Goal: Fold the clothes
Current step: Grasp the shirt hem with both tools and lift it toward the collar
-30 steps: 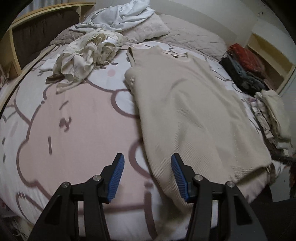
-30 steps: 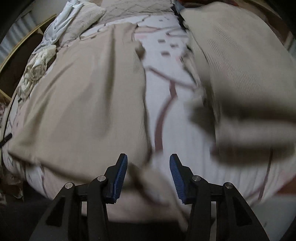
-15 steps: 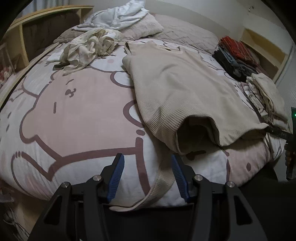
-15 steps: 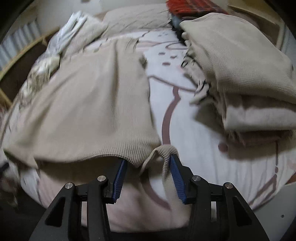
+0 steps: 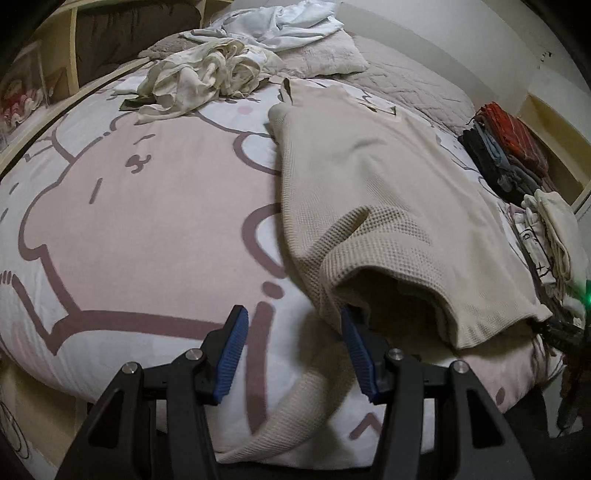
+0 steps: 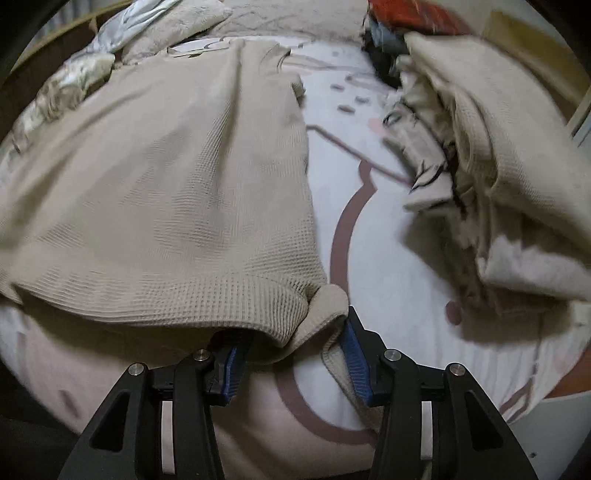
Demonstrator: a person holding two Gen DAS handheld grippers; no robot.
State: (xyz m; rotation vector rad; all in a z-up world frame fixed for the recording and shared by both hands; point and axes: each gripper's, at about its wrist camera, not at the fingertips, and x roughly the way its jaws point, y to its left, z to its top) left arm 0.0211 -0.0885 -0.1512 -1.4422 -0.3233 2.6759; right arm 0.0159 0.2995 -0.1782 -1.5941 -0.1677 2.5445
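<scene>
Both grippers – left, right – spread wide at the top's hem; looks like they're lining up the pinch.

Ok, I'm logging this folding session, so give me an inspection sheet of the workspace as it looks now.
Surface: pink and white cartoon-print bedspread, smooth.
Job's things: beige waffle-knit garment spread flat, hem lifted and gaping at the near edge.
Clutter: crumpled cream clothes; white crumpled cloth on the pillows; folded dark and red clothing stack; folded cream pile.
Grippers: left tool open at the hem's left corner; right tool open, hem's right corner between its fingers.
Cables: nothing seen.
Surroundings: wooden bed frame, white wall.
</scene>
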